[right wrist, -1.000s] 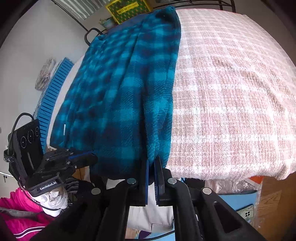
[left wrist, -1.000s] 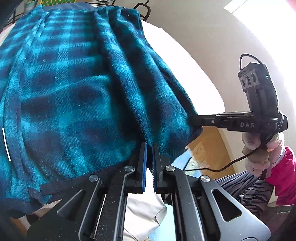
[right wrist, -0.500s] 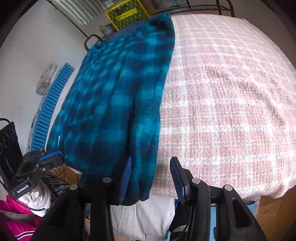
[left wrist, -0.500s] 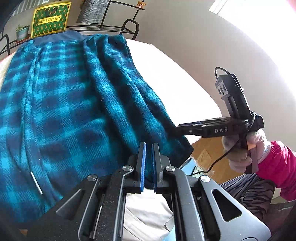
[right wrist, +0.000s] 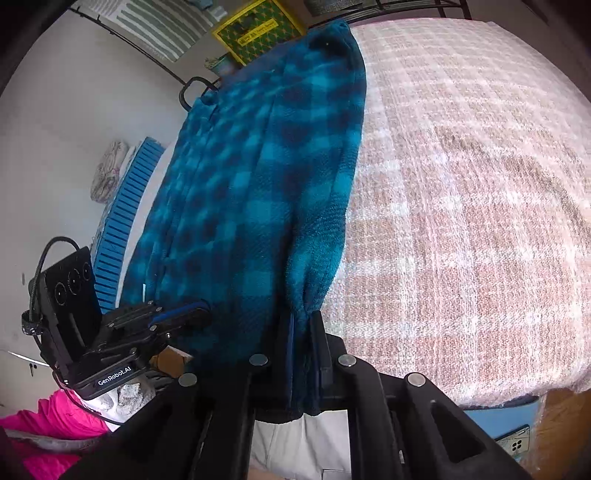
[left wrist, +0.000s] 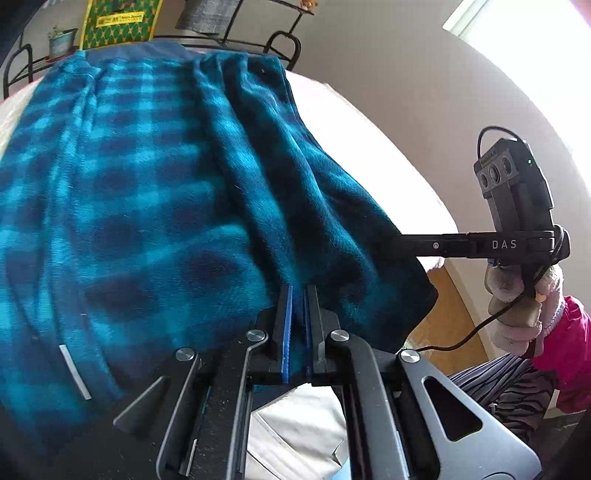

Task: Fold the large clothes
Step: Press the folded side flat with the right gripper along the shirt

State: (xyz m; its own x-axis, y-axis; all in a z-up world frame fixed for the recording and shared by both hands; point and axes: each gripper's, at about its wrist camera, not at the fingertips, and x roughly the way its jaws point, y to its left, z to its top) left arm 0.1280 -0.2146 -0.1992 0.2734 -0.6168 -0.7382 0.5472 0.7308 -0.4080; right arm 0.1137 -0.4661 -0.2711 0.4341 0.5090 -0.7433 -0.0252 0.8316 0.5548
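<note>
A teal and dark-blue plaid fleece garment [left wrist: 147, 203] lies lengthwise on the bed, its near end hanging over the front edge. My left gripper [left wrist: 297, 295] is shut on that near hem. In the right wrist view the left gripper [right wrist: 199, 312] grips the left side of the garment [right wrist: 258, 184]. My right gripper [right wrist: 301, 325] is shut on a bunched fold at the garment's near right corner. The left wrist view shows the right gripper [left wrist: 402, 245] from the side, its tips buried in the fabric edge. A small white tag [left wrist: 74, 371] shows near the hem.
A pink-and-white checked blanket [right wrist: 461, 221] covers the bed to the right of the garment. A black metal rack [left wrist: 280, 40] with a yellow-green box [left wrist: 118, 22] stands behind the bed. A gloved hand [left wrist: 517, 295] with a pink sleeve [left wrist: 569, 350] holds the right gripper. A blue slatted panel [right wrist: 125, 221] leans at left.
The right gripper stood open half a second ago and has shut again on the garment's near right fold. The left gripper stayed shut. Both have lifted a little.
</note>
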